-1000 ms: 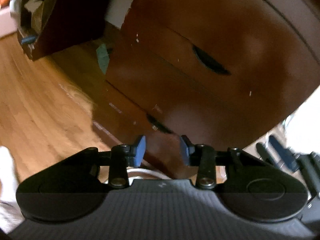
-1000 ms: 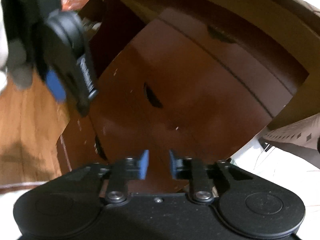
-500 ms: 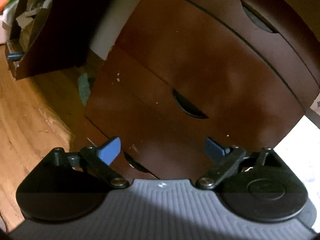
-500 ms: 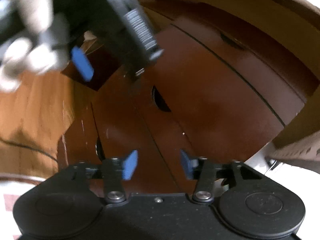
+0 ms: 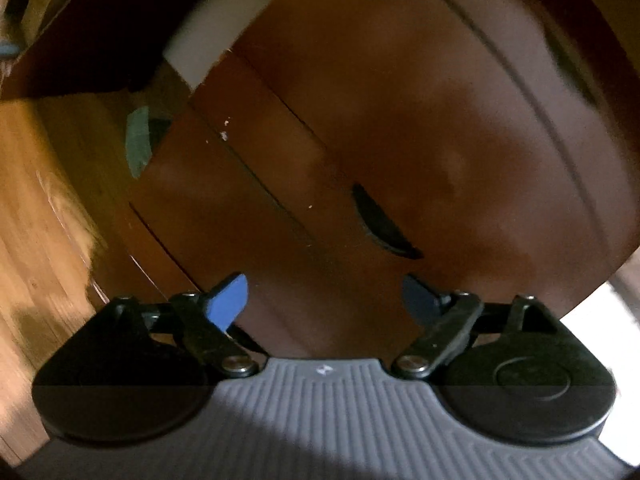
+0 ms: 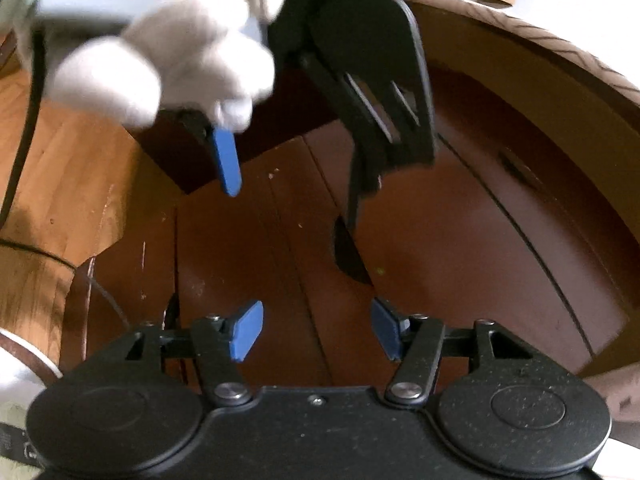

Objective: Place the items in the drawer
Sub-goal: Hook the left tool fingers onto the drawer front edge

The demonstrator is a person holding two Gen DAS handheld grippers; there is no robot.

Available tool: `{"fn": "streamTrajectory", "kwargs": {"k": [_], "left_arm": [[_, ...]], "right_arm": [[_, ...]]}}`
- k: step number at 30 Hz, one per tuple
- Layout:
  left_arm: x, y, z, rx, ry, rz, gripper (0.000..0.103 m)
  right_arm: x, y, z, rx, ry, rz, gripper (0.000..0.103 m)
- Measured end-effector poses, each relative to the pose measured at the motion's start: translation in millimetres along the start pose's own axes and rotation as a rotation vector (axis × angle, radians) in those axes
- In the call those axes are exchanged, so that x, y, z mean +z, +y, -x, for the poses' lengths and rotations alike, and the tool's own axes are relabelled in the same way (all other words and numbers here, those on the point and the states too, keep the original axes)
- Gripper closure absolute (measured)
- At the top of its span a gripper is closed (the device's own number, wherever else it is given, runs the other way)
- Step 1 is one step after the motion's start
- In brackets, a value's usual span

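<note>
A dark brown wooden dresser fills both views, its drawers shut. In the left wrist view my left gripper [image 5: 324, 300] is open and empty, close in front of a drawer front [image 5: 400, 140] with a dark crescent handle slot [image 5: 380, 224] just above the right finger. In the right wrist view my right gripper [image 6: 316, 332] is open and empty, facing the same drawer's slot [image 6: 348, 248]. The left gripper [image 6: 296, 184], held in a white-gloved hand [image 6: 168, 64], hangs over that slot with one black finger tip at its upper edge.
Wood floor [image 5: 36, 220] lies left of the dresser. A dark open box or crate [image 5: 80, 28] stands at the upper left. A green scrap [image 5: 138, 144] lies by the dresser's corner. A black cable [image 6: 24, 140] runs over the floor. White fabric [image 5: 600, 312] shows at the right.
Both grippers have opened wider. The left gripper has moved in toward the middle drawer's handle slot, now reaching it in the right wrist view. The right gripper has come slightly closer.
</note>
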State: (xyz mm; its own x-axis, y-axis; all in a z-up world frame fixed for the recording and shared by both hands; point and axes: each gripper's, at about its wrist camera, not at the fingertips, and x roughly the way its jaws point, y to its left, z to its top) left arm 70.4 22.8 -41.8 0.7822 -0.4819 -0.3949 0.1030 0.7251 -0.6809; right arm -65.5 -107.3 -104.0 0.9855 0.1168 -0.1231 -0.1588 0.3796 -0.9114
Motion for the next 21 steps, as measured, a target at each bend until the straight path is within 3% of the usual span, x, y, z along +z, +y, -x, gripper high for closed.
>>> {"fn": "streamTrajectory", "kwargs": {"k": [3,5,7,11,15,19,21], "left_arm": [[7.0,-11.4,-18.3,0.078,0.079,-0.115,0.007],[12.0,-16.2,-17.5,0.062,0.052,-0.167,0.006],[17.7,-12.8,-18.3,0.039,0.044,-0.133,0.006],[20.9,7.9,-20.4,-0.014,0.010,0.051,0.006],[19.4,19.7,-28.6,-0.031,0.003,0.182,0.006],[14.8,6.7,-20.5,0.018,0.019,0.134,0.006],[11.8,-0.7,-15.4,0.073,-0.012,0.082,0.006]], "right_arm": [[10.6,5.0,-13.6,0.070,0.014,0.032,0.031],[13.4,7.2,-21.0,0.119,0.018,0.068,0.030],[12.2,4.6,-28.5,0.100,0.018,0.060,0.030],[14.1,5.4,-37.4,-0.011,0.000,0.115,0.029],[22.7,3.5,-45.6,0.000,0.000,0.119,0.029],[27.5,8.6,-52.2,0.032,0.002,0.168,0.029],[29.0,9.3,-55.2,0.042,0.019,0.146,0.029]]}}
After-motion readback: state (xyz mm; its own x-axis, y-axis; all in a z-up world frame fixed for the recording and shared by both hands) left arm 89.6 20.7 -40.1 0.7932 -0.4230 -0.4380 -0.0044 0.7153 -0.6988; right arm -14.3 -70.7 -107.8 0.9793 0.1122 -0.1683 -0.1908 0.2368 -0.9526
